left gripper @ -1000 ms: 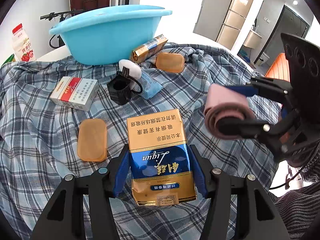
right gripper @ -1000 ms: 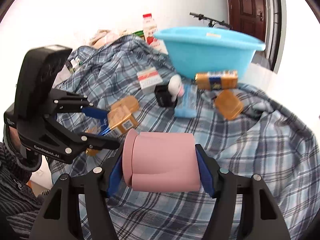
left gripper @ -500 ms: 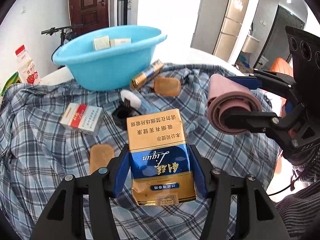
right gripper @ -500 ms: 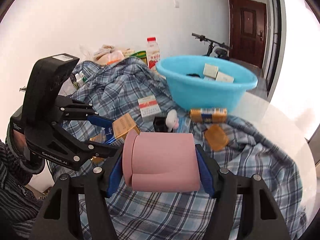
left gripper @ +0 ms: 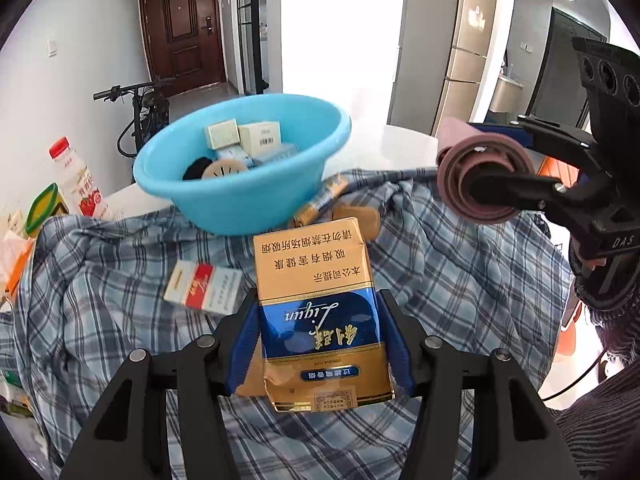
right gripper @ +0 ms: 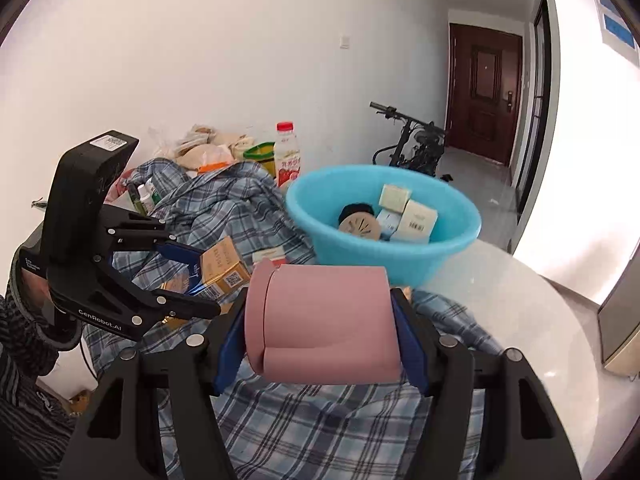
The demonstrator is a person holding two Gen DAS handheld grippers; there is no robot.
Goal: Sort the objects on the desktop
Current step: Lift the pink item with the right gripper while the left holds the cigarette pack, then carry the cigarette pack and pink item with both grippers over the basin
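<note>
My left gripper [left gripper: 320, 340] is shut on a gold and blue cigarette pack [left gripper: 316, 300] and holds it above the plaid cloth, short of the blue basin [left gripper: 248, 196]. My right gripper [right gripper: 320, 340] is shut on a pink roll [right gripper: 324, 324], also raised, to the right of the left one. The pink roll [left gripper: 480, 176] shows in the left wrist view, and the cigarette pack [right gripper: 224, 268] in the right wrist view. The blue basin [right gripper: 400, 256] holds small boxes and a round disc.
On the plaid cloth [left gripper: 100, 280] lie a red and white cigarette pack [left gripper: 204, 286], a gold bar pack [left gripper: 320, 200] and a tan pad [left gripper: 360, 220] near the basin. A milk bottle [left gripper: 78, 184] and bags stand at the far left. A white tabletop [right gripper: 540, 340] lies to the right.
Both grippers have risen with their loads and moved toward the basin. The basin's inside has come into view.
</note>
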